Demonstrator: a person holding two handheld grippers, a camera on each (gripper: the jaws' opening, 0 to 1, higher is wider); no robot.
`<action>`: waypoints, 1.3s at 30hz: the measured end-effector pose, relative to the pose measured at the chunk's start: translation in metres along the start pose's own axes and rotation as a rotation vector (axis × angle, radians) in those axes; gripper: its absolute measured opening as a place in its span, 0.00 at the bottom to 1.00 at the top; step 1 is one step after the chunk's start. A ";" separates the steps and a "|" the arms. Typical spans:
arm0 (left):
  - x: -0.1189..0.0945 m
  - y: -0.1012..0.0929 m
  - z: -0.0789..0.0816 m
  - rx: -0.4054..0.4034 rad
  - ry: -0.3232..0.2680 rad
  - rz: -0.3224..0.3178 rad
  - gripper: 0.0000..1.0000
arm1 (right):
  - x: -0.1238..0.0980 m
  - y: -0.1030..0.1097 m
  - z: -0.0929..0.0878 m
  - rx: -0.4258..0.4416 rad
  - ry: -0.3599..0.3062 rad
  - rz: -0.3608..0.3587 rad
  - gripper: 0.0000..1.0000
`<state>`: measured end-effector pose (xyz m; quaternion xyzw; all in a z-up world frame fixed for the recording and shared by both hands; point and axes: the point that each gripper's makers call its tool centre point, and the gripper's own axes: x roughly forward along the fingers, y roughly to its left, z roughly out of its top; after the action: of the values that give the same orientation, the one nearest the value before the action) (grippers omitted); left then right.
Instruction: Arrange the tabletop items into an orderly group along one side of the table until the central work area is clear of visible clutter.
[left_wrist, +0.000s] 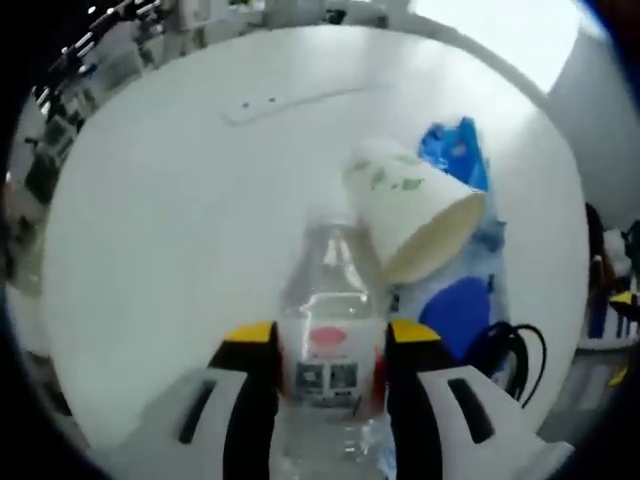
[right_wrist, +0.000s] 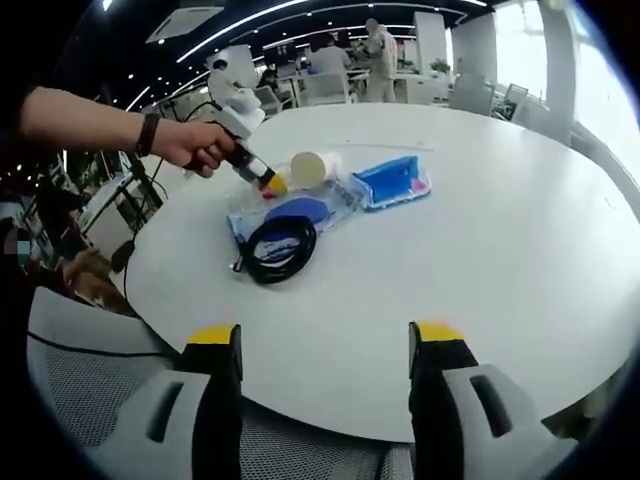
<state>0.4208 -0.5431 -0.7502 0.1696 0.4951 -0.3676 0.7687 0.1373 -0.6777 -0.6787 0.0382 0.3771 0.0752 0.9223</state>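
Observation:
My left gripper (left_wrist: 330, 345) is shut on a clear plastic bottle (left_wrist: 328, 300) with a red and white label, gripping it around the body. A white paper cup (left_wrist: 405, 205) with green leaf print leans tilted against the bottle's top, its mouth facing lower right. In the right gripper view a hand holds the left gripper (right_wrist: 262, 177) at the table's left side, beside the paper cup (right_wrist: 312, 167). My right gripper (right_wrist: 325, 345) stands open over the near table edge with nothing between its fingers.
On the round white table (right_wrist: 480, 250), a coiled black cable (right_wrist: 280, 245) lies by a clear bag holding a blue item (right_wrist: 303, 208) and a blue packet (right_wrist: 395, 182). A mesh chair (right_wrist: 90, 400) sits below the edge. People stand at far tables.

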 end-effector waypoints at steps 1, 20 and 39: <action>-0.001 0.000 -0.001 -0.007 0.000 0.000 0.38 | 0.000 0.000 0.000 0.000 0.000 0.000 0.67; -0.032 0.014 -0.002 -0.086 -0.091 0.013 0.39 | 0.000 0.002 0.002 -0.006 -0.010 0.007 0.67; -0.072 0.031 0.002 -0.058 -0.169 0.069 0.38 | -0.001 0.003 0.003 -0.001 -0.020 0.013 0.68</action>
<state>0.4277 -0.4947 -0.6883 0.1326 0.4328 -0.3396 0.8245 0.1386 -0.6754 -0.6752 0.0412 0.3676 0.0810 0.9255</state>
